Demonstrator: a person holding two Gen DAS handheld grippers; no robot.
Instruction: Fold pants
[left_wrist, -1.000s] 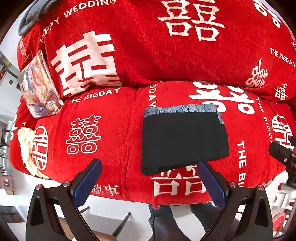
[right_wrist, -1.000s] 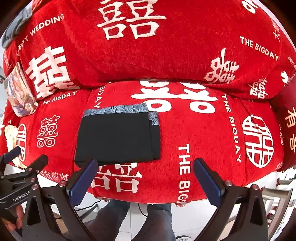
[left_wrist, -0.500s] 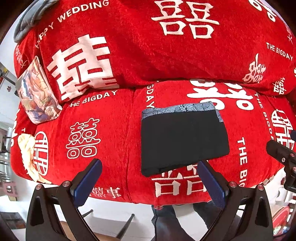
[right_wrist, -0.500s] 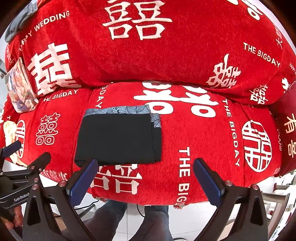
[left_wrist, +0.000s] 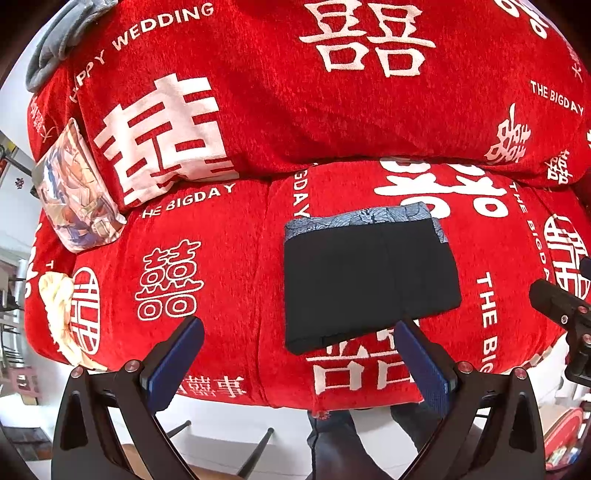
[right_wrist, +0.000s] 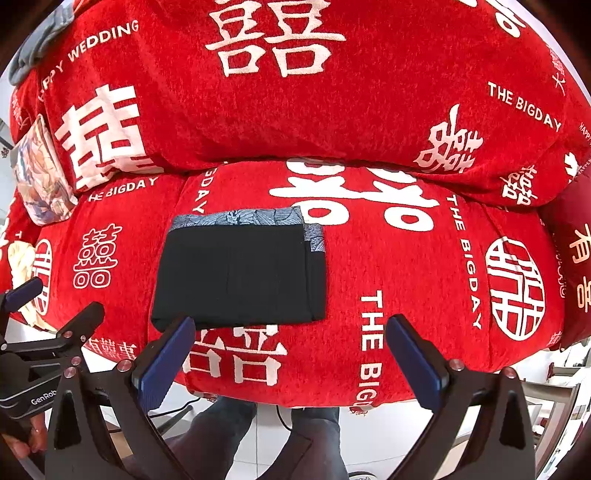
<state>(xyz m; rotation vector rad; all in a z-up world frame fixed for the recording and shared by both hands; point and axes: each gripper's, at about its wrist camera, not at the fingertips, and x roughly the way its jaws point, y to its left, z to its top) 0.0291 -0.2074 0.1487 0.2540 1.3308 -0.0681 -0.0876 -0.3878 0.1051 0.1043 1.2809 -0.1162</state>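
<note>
Nothing is shifting much since earlier: both grippers, left gripper (left_wrist: 299, 354) and right gripper (right_wrist: 290, 352), are hovering with fingers apart before the sofa (right_wrist: 406, 258), where folded black pants (left_wrist: 369, 280) are lying flat.

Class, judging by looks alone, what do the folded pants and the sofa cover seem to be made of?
Folded pants: smooth matte black cloth, probably a woven or knit fabric, with a blue leaf-patterned waistband.
Sofa cover: red plush fabric, likely chenille or velvet, judging by its fuzzy, grainy nap.

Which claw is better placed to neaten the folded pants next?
Probably the left claw: the folded black pants lie nearly straight ahead of it. For the right claw they sit off to its left. Both are open and empty.
</note>
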